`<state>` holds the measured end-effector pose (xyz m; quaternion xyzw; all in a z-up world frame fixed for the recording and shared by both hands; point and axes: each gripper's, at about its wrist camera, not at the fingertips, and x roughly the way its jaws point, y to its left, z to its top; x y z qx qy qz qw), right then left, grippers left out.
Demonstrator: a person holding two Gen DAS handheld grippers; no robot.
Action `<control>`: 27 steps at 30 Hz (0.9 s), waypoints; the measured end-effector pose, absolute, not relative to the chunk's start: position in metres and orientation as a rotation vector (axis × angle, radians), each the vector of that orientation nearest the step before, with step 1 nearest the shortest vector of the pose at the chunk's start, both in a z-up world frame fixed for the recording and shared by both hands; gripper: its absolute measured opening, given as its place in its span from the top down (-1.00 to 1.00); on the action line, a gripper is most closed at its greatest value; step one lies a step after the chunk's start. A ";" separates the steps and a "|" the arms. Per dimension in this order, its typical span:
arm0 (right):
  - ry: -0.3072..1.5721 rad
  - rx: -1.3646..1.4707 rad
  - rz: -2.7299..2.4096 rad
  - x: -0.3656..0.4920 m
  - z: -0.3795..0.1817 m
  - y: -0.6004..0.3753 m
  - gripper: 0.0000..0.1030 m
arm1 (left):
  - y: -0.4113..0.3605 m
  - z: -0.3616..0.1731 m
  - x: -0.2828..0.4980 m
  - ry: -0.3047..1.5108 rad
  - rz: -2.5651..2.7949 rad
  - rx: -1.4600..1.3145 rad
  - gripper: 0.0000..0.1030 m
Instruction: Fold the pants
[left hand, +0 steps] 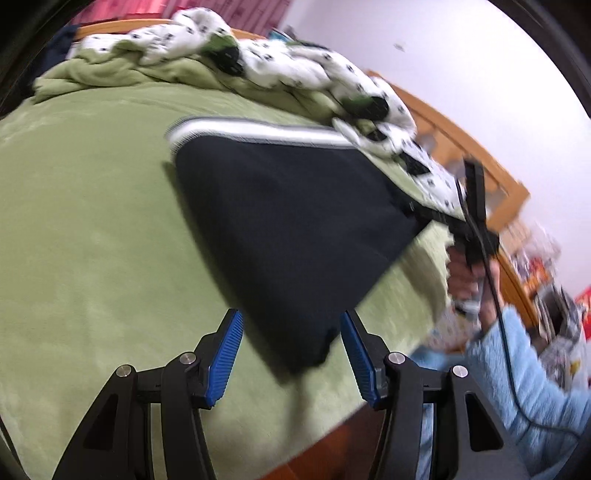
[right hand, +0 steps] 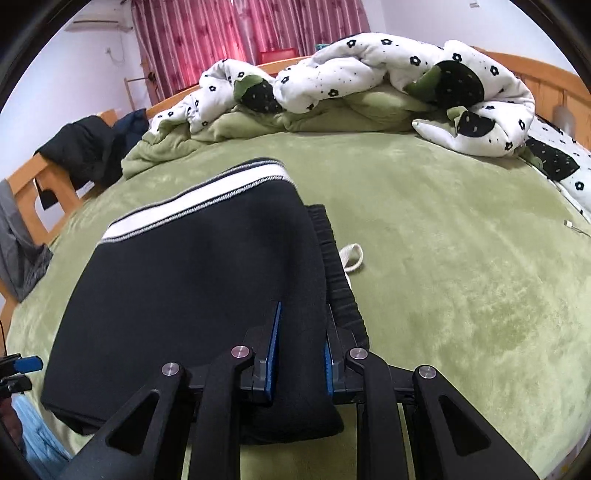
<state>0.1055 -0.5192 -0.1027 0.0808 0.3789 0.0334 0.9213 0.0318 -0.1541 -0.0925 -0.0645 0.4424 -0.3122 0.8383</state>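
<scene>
The black pants [right hand: 192, 288] lay folded on the green blanket [right hand: 443, 258] of the bed, with a white stripe [right hand: 199, 206] along the edge farthest from the right hand-held gripper [right hand: 301, 343]. That hand-held gripper was clenched on the near right corner of the folded pants: a bunched fold of black cloth filled the narrow gap between its blue pads [right hand: 275, 343]. Just beyond its right finger the ribbed waistband [right hand: 340, 266] poked out from under the top layer, and a loop of white drawstring [right hand: 352, 258] lay on the blanket beside it. Far ahead of it, a white quilt printed with black flowers [right hand: 369, 74] was heaped along the wooden headboard [right hand: 546, 77], with red curtains [right hand: 229, 33] behind. A dark jacket [right hand: 85, 147] hung over the bed frame well to its left.

The left hand-held gripper [left hand: 291, 354] was released, its blue pads [left hand: 225, 358] spread wide apart. The near corner of the pants [left hand: 288, 229] showed between its fingers, but motion blur made it impossible to tell whether the cloth touched either pad or simply lay below them. Ahead and to its right, the right hand-held gripper [left hand: 436, 218] appeared at the far corner of the pants, carried by a person's hand [left hand: 469, 280] in a light blue sleeve [left hand: 517, 376].
</scene>
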 end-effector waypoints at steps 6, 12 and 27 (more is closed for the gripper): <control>0.786 0.208 0.052 0.104 -0.103 -0.521 0.63 | -0.185 -0.107 0.019 0.945 -0.623 0.072 -0.02; 0.782 0.234 0.047 0.096 -0.104 -0.521 0.62 | -0.198 -0.112 0.034 0.916 -0.470 0.122 0.67; 0.698 0.320 -0.008 0.071 -0.080 -0.538 0.05 | -0.115 -0.103 0.005 0.887 -0.445 -0.097 0.00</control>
